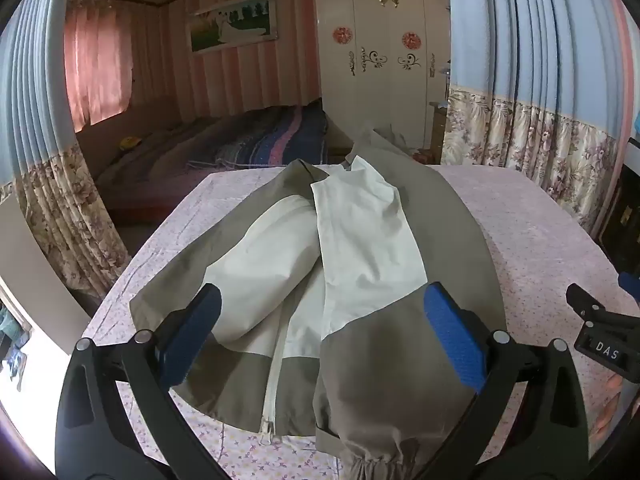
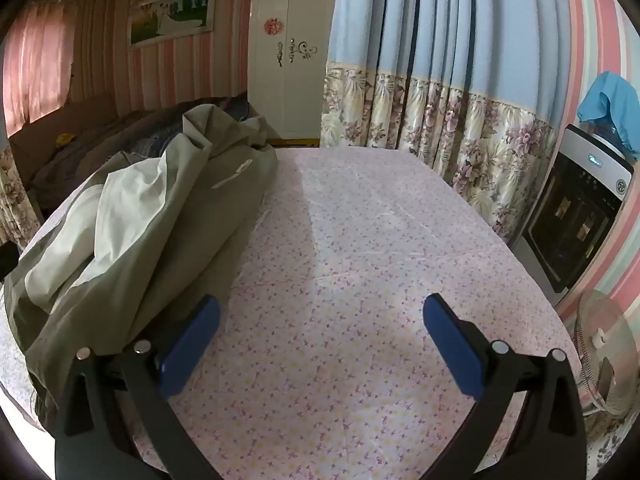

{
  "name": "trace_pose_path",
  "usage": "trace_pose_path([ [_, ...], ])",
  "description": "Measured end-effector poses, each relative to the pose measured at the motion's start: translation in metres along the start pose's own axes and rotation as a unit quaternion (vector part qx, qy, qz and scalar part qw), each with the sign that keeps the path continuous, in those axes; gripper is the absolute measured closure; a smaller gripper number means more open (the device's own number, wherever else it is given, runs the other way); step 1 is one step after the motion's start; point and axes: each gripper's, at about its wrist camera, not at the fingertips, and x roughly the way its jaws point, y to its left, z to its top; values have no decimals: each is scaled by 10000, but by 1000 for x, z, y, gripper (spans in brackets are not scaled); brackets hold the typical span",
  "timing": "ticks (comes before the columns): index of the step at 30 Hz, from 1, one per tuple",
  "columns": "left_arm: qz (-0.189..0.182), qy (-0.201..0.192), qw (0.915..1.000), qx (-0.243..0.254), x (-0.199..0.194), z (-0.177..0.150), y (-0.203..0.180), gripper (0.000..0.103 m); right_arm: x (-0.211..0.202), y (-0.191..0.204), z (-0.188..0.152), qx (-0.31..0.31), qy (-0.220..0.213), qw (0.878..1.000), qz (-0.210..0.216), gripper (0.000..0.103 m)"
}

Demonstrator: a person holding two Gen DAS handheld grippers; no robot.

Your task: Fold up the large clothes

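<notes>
**Jacket on the desk, both tools empty**

I see the grey-and-white jacket (image 1: 340, 280) lying on the floral desk (image 2: 360, 280). My left tool (image 1: 322, 316) hovers spread above it; my right tool (image 2: 322, 316) gapes over bare cloth beside it.

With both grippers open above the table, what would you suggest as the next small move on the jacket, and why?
I would probably lower the left gripper and close it on the jacket near its hem. Both grippers are open and hold nothing; the jacket lies rumpled directly under the left one, with a sleeve folded across its front, while the right gripper has only bare tablecloth between its fingers.
</notes>
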Motion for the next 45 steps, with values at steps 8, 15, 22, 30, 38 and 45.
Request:
trace_pose_path([
  [8, -14, 18, 10000, 4, 0, 0, 0, 3, -2, -3, 2, 2, -73, 10000, -38, 2],
  [15, -1, 42, 10000, -15, 9, -7, 3, 3, 0, -6, 5, 42, -44, 9999, -97, 2],
  [22, -22, 109, 9999, -20, 9, -6, 3, 3, 1, -6, 4, 48, -37, 9999, -132, 2],
  [30, -5, 115, 9999, 12, 9, -5, 0, 3, 2, -7, 3, 38, -25, 9999, -137, 2],
  [38, -38, 144, 9999, 59, 9, -6, -3, 3, 4, -13, 1, 80, -40, 9999, -131, 2],
  [45, -31, 157, 9999, 56, 8, -4, -5, 3, 4, -11, 3, -28, -117, 9998, -164, 2],
])
